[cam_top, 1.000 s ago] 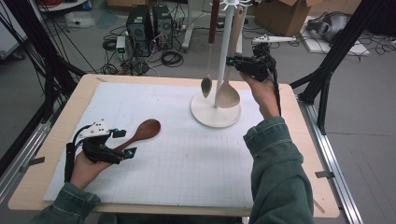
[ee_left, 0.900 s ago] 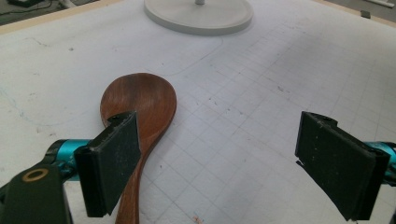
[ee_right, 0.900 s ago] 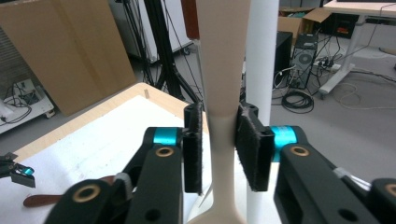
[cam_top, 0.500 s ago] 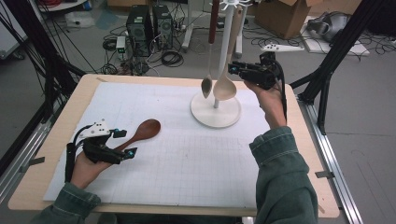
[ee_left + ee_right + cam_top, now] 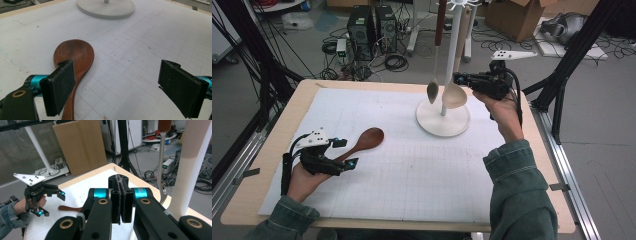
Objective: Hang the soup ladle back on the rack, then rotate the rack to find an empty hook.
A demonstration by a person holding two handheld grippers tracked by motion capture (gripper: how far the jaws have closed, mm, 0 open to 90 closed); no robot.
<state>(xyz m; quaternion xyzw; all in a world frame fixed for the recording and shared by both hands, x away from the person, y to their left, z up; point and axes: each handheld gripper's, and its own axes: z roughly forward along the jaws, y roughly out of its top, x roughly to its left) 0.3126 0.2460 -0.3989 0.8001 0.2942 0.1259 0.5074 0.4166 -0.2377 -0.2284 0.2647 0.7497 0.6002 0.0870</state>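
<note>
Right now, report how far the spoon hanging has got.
Done: a metal spoon and a pale wooden spoon hang on the white rack. In hand: the left gripper sits open at the brown spoon, ungripped; the right gripper is shut, holding nothing. Left: hang the brown spoon.

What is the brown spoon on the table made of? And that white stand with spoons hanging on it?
The brown spoon looks like dark wood with a smooth finish: faint grain streaks show in its bowl. The white stand has an even, matte white surface, perhaps painted metal or plastic; the look leaves that open.
</note>
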